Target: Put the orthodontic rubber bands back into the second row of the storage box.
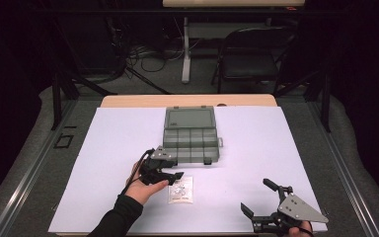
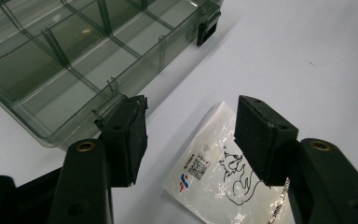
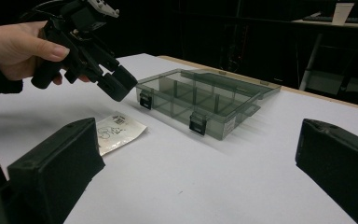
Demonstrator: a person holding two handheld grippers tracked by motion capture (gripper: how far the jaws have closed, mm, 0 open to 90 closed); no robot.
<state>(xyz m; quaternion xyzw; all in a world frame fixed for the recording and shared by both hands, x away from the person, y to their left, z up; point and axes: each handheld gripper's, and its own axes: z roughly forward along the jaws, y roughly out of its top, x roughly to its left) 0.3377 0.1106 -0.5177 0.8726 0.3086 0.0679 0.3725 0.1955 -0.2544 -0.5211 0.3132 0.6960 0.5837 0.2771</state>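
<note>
Left claw (image 1: 173,176) sits a bit left of centre in the high view, jaws spread wide with nothing between them, hanging just above a small clear plastic bag (image 1: 181,190) that lies flat on the white bench (image 1: 256,148). In the left gripper view you look right down between the two black pads (image 2: 126,135) and the bag (image 2: 223,172) shows in the gap at lower centre, with a printed label, a little QR code and a line drawing on it; can't tell what's inside. The hand (image 1: 145,190) holding that claw comes up from the bottom of the frame in a dark sleeve (image 1: 118,217). Just above the claw in the high view is a smoky grey organizer box (image 1: 190,140), lid flipped open toward the far side, compartments looking empty, with black latches on its near edge. The bag is near the box's front edge but apart from it. Right claw (image 1: 257,200) is down at the lower right of the high view, also wide open and holding nothing, well apart from the bag and box. Past the bench, at the top of the frame, stands a dark folding chair (image 1: 249,54).
</note>
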